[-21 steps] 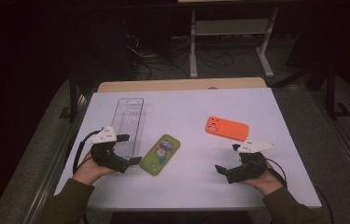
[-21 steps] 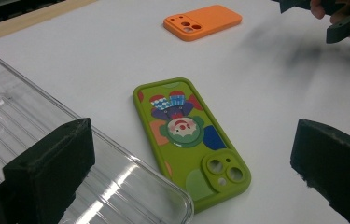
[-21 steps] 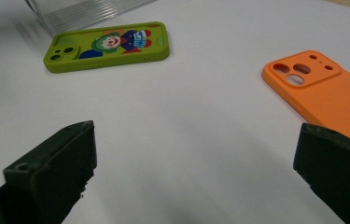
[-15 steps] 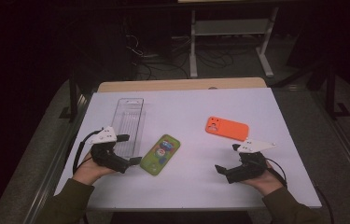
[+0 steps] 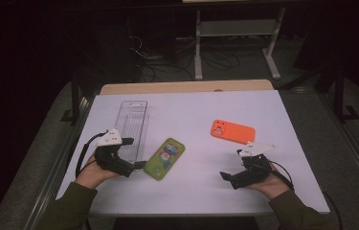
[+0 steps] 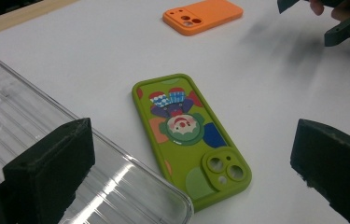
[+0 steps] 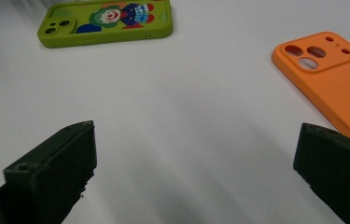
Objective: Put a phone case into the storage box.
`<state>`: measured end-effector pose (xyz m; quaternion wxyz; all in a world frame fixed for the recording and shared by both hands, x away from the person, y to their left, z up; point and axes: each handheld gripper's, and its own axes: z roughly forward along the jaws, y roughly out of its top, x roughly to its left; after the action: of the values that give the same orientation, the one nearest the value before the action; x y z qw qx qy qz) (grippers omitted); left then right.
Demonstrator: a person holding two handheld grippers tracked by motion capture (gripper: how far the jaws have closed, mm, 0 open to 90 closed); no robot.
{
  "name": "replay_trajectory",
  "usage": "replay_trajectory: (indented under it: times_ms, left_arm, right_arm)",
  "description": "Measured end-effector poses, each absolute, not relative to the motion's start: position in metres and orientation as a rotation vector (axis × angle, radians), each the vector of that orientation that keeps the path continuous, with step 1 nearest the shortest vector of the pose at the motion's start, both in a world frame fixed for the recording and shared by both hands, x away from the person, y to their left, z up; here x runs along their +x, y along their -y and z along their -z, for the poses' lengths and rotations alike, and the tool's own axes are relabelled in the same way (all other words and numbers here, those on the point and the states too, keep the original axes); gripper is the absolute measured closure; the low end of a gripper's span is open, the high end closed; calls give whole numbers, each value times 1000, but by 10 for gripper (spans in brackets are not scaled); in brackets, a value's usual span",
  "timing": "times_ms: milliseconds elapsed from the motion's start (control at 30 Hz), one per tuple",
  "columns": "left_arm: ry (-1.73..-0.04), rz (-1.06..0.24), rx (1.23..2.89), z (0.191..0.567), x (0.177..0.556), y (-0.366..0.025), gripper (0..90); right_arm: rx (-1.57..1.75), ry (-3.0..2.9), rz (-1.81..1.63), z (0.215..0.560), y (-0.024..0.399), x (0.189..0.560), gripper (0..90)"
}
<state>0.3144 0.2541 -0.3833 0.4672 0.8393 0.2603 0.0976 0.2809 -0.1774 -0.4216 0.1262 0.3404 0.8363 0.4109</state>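
A green phone case (image 5: 165,158) with a clown picture lies back-up near the middle of the white table (image 5: 201,108). My left gripper (image 5: 134,154) rests beside its near left end, jaws open, nothing between the pads. In the left gripper view the green case (image 6: 189,135) lies just ahead of the open left gripper (image 6: 191,158). An orange phone case (image 5: 232,131) lies right of centre. My right gripper (image 5: 230,164) sits in front of it, open and empty. In the right gripper view the open right gripper (image 7: 196,154) faces bare table, with the orange case (image 7: 331,79) at right and the green case (image 7: 107,21) far left.
A long clear plastic tray (image 5: 131,125) lies lengthwise at the table's left, its near end by my left gripper; its rim (image 6: 116,154) runs beside the green case. A wooden strip (image 5: 186,87) borders the far edge. Dark floor, cables and a metal stand lie beyond.
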Motion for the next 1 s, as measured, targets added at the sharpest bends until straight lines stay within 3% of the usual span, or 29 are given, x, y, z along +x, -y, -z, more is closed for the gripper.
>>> replay_trajectory:
  times_ms: [1000]
  left_arm:
    - [-639,-255,2237,348,353,-187,0]
  right_arm:
    - [974,-2427,-1219,420,176,285,0]
